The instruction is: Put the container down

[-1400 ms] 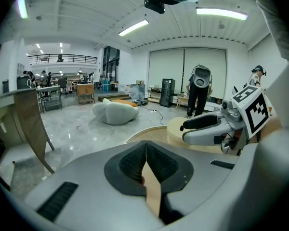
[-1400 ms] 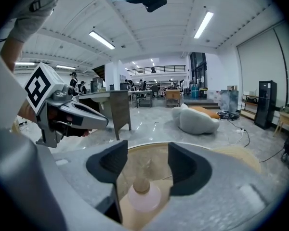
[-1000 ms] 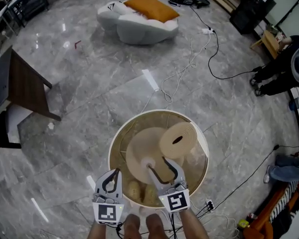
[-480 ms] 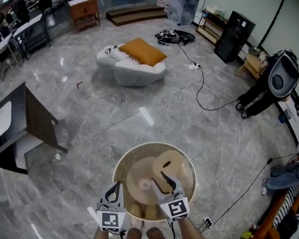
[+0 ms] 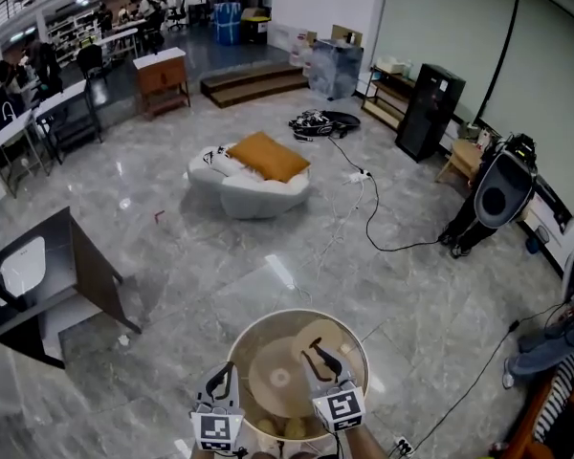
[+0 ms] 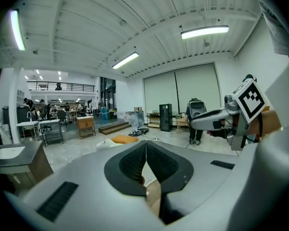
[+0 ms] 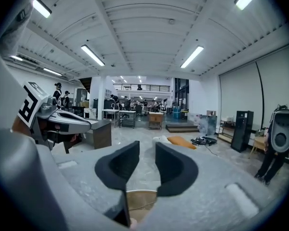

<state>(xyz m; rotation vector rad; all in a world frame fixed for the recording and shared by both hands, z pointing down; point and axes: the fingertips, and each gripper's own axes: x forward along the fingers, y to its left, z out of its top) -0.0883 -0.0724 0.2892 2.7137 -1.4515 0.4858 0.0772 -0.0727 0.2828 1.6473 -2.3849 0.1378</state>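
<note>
A round table (image 5: 359, 340) with a pale rim stands just ahead of me. On it, a tan round container (image 5: 329, 334) rests beside a flat tan disc (image 5: 279, 379). My right gripper (image 5: 318, 354) hovers over the container's near side. Its jaws are closing with a narrow gap left, and nothing is between them in the right gripper view (image 7: 147, 154). My left gripper (image 5: 221, 371) is held at the table's near left edge, with its jaws pressed together and empty (image 6: 145, 147). Both grippers point out over the room.
A white lounger with an orange cushion (image 5: 264, 156) lies on the grey marble floor beyond the table. White and black cables (image 5: 364, 208) run across the floor. A dark desk (image 5: 67, 273) stands at the left, and a dark figure (image 5: 493, 199) and black cabinet (image 5: 430, 113) at the right.
The head view has lifted, so the table now looks smaller and lower and more of the room shows. The right gripper's jaws have narrowed. Both grippers stay over the table's near side.
</note>
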